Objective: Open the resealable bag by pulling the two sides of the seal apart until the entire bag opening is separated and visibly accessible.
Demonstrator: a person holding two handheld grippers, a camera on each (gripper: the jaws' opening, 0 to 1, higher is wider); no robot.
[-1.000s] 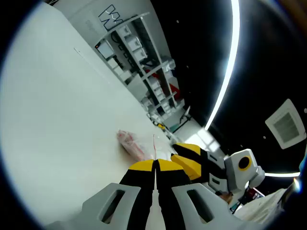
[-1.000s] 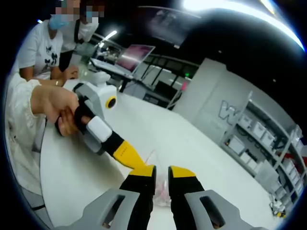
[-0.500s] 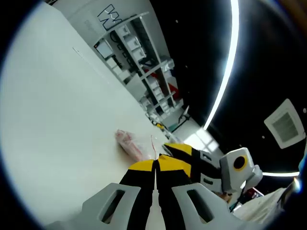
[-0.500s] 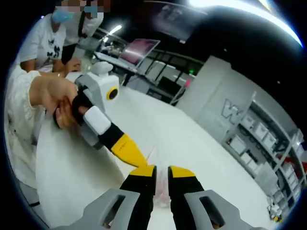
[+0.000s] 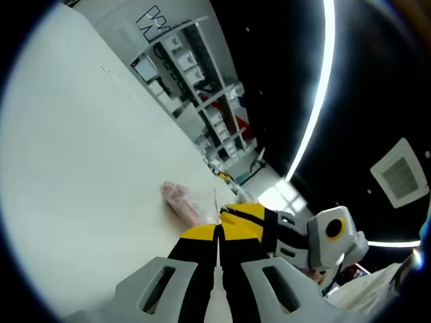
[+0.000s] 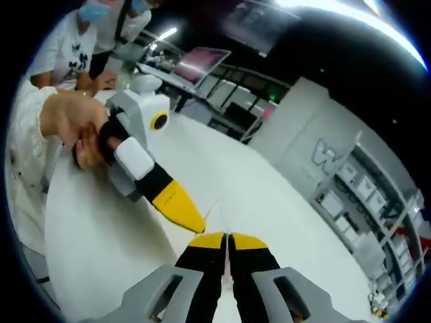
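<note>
1. The bag (image 5: 180, 200) lies on the white bench (image 5: 87, 168), just ahead of both tools.
2. The left tool (image 5: 219, 232) is clenched on its top edge.
3. The right tool (image 6: 227, 239) looks pinched there too.
4. Judging from this, the seal isn't parted yet; the pull remains.

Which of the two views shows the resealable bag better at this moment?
The left gripper view. There the resealable bag lies on the white table, pinkish contents and clear film visible beyond the left gripper. In the right gripper view, just a thin edge of film shows above the right gripper, whose jaws are together.
</note>
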